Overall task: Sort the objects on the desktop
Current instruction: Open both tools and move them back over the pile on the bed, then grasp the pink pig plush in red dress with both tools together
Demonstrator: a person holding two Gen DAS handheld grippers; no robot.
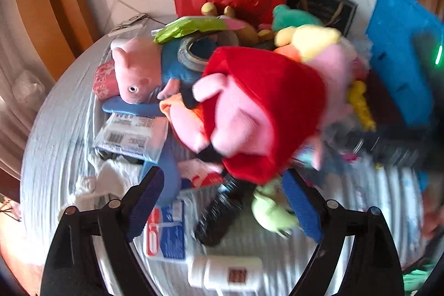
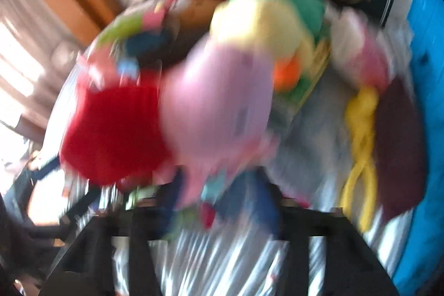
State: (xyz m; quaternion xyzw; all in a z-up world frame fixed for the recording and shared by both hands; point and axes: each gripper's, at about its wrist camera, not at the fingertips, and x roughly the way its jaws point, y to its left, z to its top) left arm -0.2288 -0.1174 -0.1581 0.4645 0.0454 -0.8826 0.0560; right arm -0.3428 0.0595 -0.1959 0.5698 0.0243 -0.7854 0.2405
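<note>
A soft pink plush pig in a red felt dress [image 1: 249,113] lies just beyond the left gripper [image 1: 222,201], whose ribbed blue pads stand apart. The right gripper [image 2: 219,201] is too blurred to tell.

text: we can read none | clear plastic packet with white printed label [image 1: 130,136]: barcode and print lines, too small for us | white plastic bottle [image 1: 224,272]: small reddish-brown label, illegible | blue-and-red printed card pack [image 1: 165,230]: white shapes, unreadable
</note>
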